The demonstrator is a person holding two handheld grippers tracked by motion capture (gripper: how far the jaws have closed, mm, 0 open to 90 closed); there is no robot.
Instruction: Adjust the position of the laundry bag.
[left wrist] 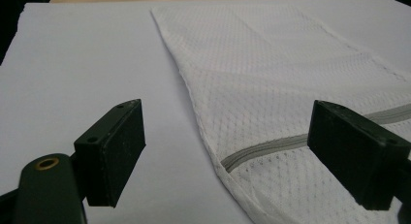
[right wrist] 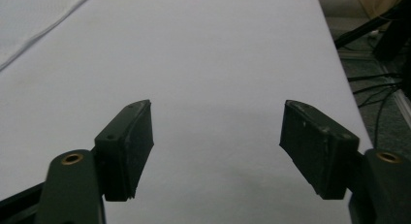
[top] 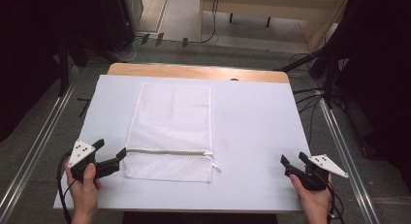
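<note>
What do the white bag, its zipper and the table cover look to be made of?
The bag looks like white synthetic mesh fabric: a fine grid of holes shows in the left gripper view. Its zipper has grey woven-looking tape; whether the teeth are plastic or metal is unclear. The table cover is smooth, matte white, probably board or laminate.

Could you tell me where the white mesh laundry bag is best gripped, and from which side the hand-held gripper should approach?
Probably the mesh bag at its left edge by the grey zipper end. The bag lies flat, and the left hand-held gripper already stands open beside that edge, so come in low from the left and pinch the seam.
</note>
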